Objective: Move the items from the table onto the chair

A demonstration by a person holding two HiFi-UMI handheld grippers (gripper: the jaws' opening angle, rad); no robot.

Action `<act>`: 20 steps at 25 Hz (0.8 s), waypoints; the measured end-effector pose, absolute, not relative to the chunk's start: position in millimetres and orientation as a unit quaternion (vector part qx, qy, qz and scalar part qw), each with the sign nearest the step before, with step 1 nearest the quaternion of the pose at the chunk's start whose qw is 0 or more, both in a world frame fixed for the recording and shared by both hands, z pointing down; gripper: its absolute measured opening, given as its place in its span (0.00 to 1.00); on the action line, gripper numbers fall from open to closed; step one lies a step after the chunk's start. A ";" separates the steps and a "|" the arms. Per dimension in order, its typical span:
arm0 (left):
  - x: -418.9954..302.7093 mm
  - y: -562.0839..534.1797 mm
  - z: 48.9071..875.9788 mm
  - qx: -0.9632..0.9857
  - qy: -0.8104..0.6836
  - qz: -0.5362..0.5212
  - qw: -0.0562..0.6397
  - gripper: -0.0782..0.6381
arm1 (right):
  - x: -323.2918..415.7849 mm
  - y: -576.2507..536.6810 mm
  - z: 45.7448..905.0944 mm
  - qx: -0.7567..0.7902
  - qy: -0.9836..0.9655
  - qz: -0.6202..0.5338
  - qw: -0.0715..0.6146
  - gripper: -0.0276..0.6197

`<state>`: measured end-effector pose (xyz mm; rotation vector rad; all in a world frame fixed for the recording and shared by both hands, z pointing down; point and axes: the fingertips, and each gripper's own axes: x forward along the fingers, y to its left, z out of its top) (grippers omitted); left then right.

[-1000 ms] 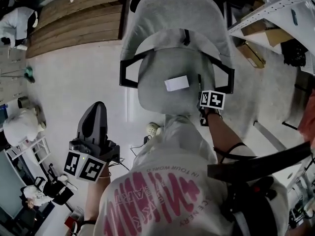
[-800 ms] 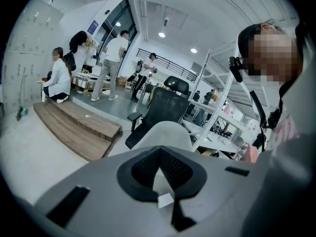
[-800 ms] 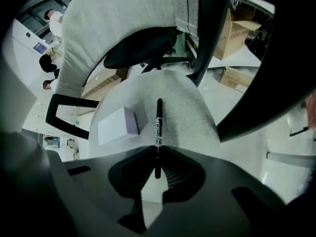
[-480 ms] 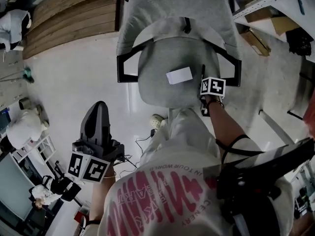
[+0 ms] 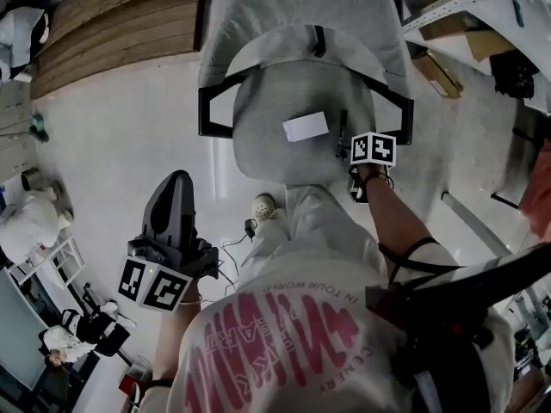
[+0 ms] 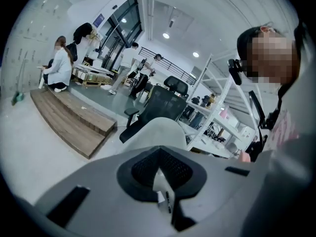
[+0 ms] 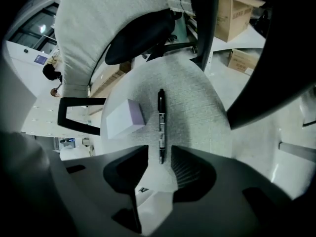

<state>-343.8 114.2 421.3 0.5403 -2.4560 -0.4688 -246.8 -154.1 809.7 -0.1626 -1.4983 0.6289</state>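
Observation:
A grey office chair [image 5: 301,84] stands in front of me, and a white box [image 5: 306,126] lies on its seat [image 7: 197,107]. Right of that box [image 7: 123,118] a black pen [image 7: 161,125] lies flat on the seat. In the head view the pen [image 5: 343,132] is just beyond my right gripper [image 5: 347,155]. The right gripper [image 7: 160,157] has its jaws opening, with the pen's near end in the gap and the pads off it. My left gripper [image 5: 176,183] hangs over the floor left of the chair, shut and empty, as the left gripper view [image 6: 157,157] also shows.
The chair's black armrests [image 5: 215,110] flank the seat. White shelving [image 5: 482,7] and cardboard boxes [image 5: 439,71] stand to the right. A wooden platform [image 5: 120,15] lies at the upper left, and people sit on it. Cables [image 5: 245,231] trail on the floor near my legs.
The right gripper's jaws have parted, and the pen now lies loose on the seat. The left gripper has stayed low at the left.

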 end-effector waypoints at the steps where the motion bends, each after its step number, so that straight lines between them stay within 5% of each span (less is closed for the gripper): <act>1: -343.8 114.2 420.1 0.209 -0.918 -0.190 0.279 0.12 | -247.8 -150.8 801.8 -0.082 -0.671 0.287 0.679 0.26; 7: -350.3 104.6 398.4 0.274 -0.914 -0.203 0.219 0.12 | -279.2 -136.0 727.8 -0.142 -0.732 0.312 0.588 0.25; 11: -344.3 103.8 382.5 0.328 -0.902 -0.197 0.198 0.12 | -303.6 -133.6 642.5 -0.154 -0.817 0.297 0.470 0.13; 20: -292.3 128.0 331.9 0.416 -0.876 -0.188 0.155 0.12 | -260.1 -139.4 430.8 -0.138 -0.935 0.286 0.160 0.12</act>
